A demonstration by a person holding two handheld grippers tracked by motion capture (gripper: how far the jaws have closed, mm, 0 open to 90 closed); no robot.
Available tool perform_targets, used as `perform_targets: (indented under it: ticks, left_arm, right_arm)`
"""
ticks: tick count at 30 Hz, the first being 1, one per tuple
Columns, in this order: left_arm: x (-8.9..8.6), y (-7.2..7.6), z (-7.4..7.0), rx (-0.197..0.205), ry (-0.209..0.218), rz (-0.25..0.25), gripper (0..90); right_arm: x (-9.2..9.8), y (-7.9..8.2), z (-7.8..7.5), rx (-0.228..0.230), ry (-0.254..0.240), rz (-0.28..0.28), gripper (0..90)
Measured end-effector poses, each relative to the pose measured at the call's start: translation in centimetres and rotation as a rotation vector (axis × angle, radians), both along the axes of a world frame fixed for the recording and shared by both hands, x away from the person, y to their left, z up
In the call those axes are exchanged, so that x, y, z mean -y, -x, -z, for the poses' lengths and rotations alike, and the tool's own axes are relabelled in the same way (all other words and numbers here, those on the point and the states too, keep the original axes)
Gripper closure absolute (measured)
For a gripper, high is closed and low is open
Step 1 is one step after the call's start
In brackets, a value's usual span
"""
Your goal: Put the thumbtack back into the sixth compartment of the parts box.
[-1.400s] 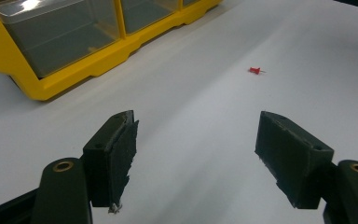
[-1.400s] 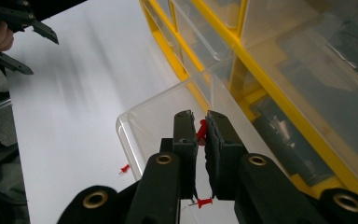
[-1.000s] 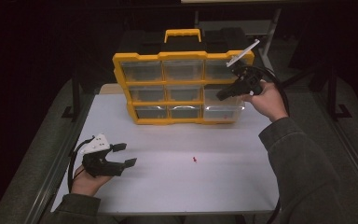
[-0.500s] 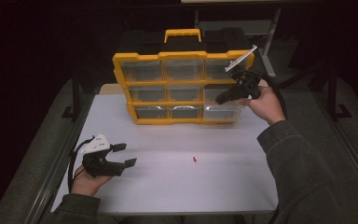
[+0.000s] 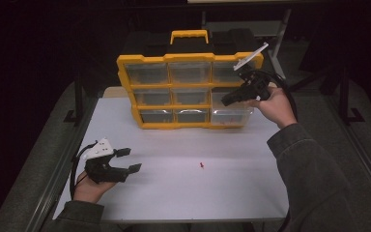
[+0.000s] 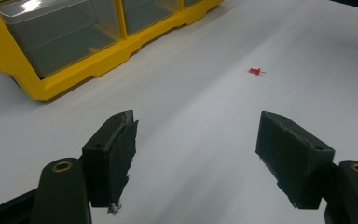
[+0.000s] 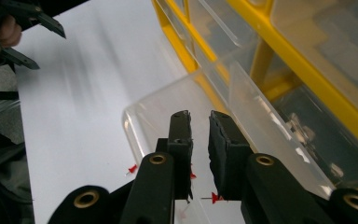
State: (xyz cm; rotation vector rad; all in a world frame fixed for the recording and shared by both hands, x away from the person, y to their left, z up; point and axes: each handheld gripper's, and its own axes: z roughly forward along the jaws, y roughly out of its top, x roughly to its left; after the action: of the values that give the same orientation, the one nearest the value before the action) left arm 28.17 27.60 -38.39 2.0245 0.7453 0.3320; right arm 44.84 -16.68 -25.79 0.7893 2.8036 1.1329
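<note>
We see the right gripper at two o'clock, jaws nearly together with a slim gap, seemingly empty, above the pulled-out clear drawer of the yellow organizer. The left gripper, jaws wide apart, rests at eight o'clock. A red pushpin lies mid-table.

Yellow organizer upright at table's far edge, clear drawers in three rows; bottom-right drawer pulled out, red pins inside. One red pushpin loose on white table, well apart from organizer
</note>
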Motion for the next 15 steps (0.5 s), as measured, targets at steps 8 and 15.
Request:
perform_targets:
  ticks: [8, 15]
  left_arm:
    - [0.0, 0.0, 0.0, 0.000, 0.002, -0.001, 28.1]
    - [-0.1, 0.0, 0.0, 0.004, 0.000, 0.001, 28.0]
  right_arm:
    - [-1.0, 1.0, -1.4, 0.015, -0.017, -0.036, 75.4]
    - [-2.0, 2.1, -1.9, 0.023, -0.051, -0.075, 74.1]
